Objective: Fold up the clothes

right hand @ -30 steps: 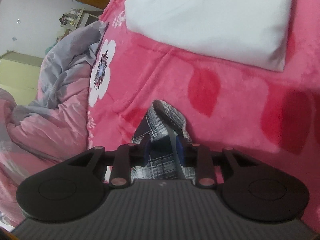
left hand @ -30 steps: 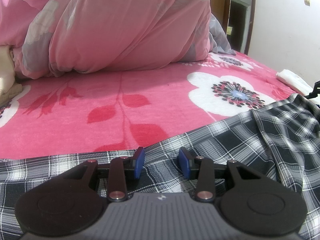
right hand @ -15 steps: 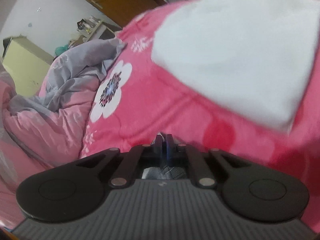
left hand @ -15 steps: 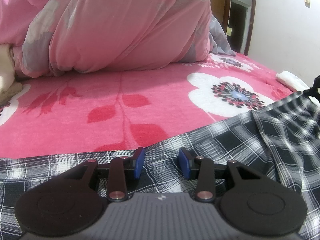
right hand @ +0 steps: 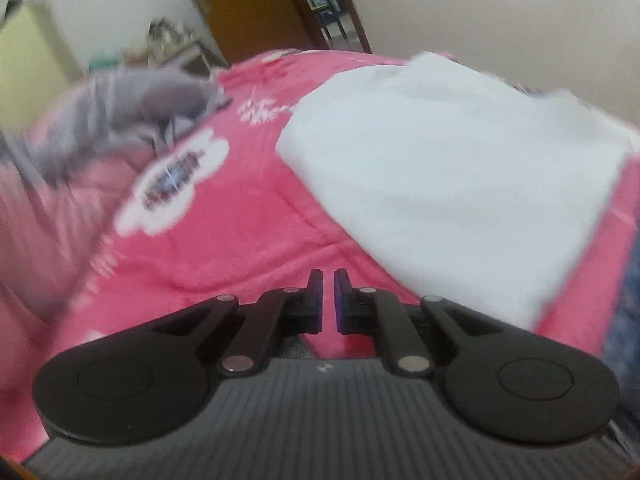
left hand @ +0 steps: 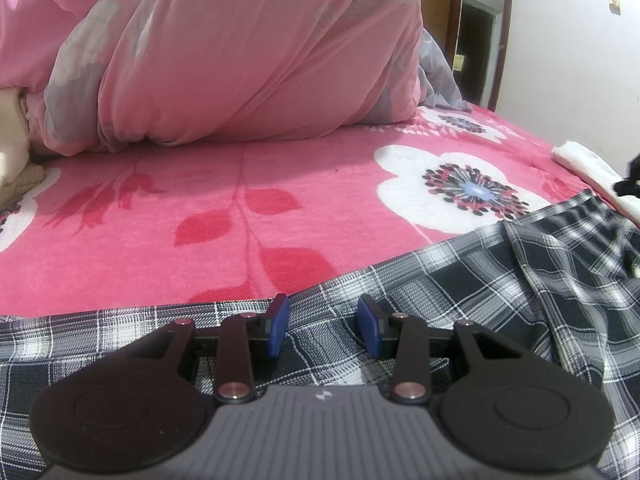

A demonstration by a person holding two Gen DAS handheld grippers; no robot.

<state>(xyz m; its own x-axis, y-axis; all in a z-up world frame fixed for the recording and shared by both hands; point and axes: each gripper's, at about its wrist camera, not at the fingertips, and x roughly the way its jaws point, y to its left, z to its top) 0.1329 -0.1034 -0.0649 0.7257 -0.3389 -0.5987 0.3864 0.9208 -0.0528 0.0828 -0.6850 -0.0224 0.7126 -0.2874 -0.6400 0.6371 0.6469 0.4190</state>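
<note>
A black-and-white plaid shirt (left hand: 500,280) lies spread over the near part of the pink flowered bed cover (left hand: 200,208). My left gripper (left hand: 322,330) rests on it, open, its blue pads apart with flat cloth under them. At the far right edge of the left wrist view, my right gripper (left hand: 626,186) holds up the shirt's far corner. In the blurred right wrist view, my right gripper (right hand: 328,300) shows only a thin slit between the pads, which are opening slightly. A sliver of grey cloth (right hand: 296,350) shows under its fingers.
A bulky pink duvet (left hand: 240,52) is heaped at the back of the bed. A folded white cloth (right hand: 460,184) lies ahead of the right gripper, near the wall. Some beige fabric (left hand: 12,152) sits at the left edge. A grey quilt (right hand: 132,100) lies far left.
My right gripper closed on the shirt's edge, rolled and rose, lifting the shirt's right corner off the bed. The left gripper has not moved.
</note>
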